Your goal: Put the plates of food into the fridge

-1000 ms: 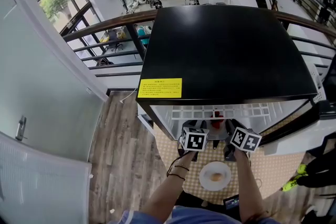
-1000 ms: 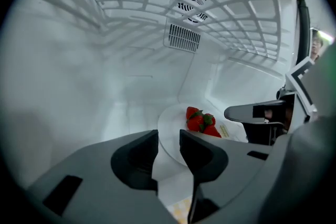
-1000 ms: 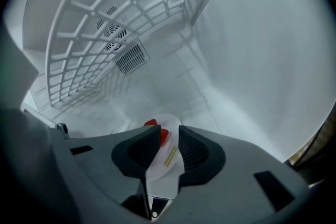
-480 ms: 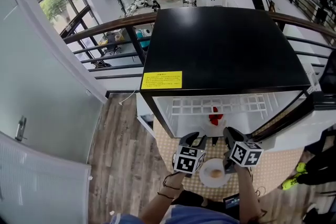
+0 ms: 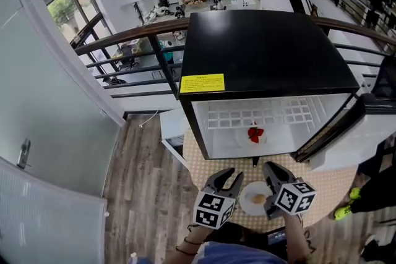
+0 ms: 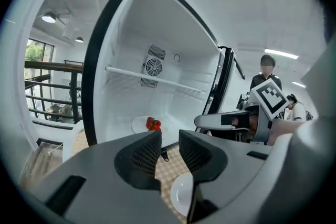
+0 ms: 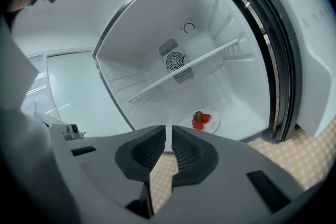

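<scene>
- Resting on the checked tablecloth (image 5: 334, 185), the plate of brown food (image 5: 255, 199) lies outside the fridge (image 5: 266, 52), at 6 o'clock from its open compartment.
- The plate of strawberries (image 5: 253, 135) sits on the fridge floor, at 12 o'clock from the first plate.
- Left gripper (image 5: 227, 175), at 9 o'clock of the table plate: jaws spread but just now closing, with nothing between them.
- Right gripper (image 5: 275, 169), at 3 o'clock: jaws nearly together, leaving a narrow, empty slit.
- The fridge door (image 5: 346, 133) stands open at 3 o'clock.
</scene>
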Available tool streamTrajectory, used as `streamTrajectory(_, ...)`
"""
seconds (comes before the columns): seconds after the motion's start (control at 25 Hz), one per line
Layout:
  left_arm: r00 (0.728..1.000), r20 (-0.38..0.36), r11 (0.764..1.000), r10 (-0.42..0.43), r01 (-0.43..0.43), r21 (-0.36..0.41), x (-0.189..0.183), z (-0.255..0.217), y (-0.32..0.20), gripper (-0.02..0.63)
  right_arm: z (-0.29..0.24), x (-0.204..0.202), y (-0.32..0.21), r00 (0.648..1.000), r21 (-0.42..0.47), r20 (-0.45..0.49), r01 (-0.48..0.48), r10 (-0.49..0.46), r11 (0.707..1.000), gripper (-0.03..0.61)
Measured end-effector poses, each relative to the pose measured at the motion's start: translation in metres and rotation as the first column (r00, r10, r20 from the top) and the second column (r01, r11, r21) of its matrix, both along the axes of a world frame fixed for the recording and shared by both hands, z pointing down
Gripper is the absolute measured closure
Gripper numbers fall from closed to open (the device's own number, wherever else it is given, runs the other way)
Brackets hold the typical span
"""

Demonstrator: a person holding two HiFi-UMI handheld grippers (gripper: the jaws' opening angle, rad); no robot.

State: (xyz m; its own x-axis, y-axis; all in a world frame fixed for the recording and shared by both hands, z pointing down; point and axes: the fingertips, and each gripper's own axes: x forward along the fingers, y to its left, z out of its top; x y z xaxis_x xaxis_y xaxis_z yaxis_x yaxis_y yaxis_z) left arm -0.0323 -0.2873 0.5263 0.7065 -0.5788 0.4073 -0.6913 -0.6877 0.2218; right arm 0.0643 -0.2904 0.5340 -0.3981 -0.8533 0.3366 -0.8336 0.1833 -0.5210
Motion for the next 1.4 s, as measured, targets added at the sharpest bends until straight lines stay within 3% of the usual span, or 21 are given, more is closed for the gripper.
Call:
streamTrajectory(0.32, 0.996, -0.088, 0.999, -0.032, 0.035, 0.029, -0.022, -0.027, 0.05, 0.512, -0.01, -0.022, 0.063, 0.997, -0.019, 0.003, 0.082, -0.082, 0.996, 0.533)
streamTrajectory(0.56, 0.989, -0.107, 0.993, -0.107, 0.11, 0.029, -0.024, -0.035, 0.093, 0.532, -0.01, -0.005, 0.103, 0.99, -0.013, -0.029, 0.14, -0.14, 0.99, 0.534)
streamTrajectory(1.0, 0.988, -0.08, 0.989, -0.133, 0.138, 0.054, 0.005, -0.038, 0.164, 0.555, -0.016, 0.017, 0.178, 0.984, -0.001, -0.02, 0.175, -0.175, 0.985, 0.535)
streamTrajectory(1.4, 0.988, -0.04, 0.988, -0.148, 0.149, 0.038, 0.013, -0.028, 0.203, 0.588, -0.011, 0.02, 0.212, 0.98, 0.002, 0.004, 0.198, -0.198, 0.98, 0.535)
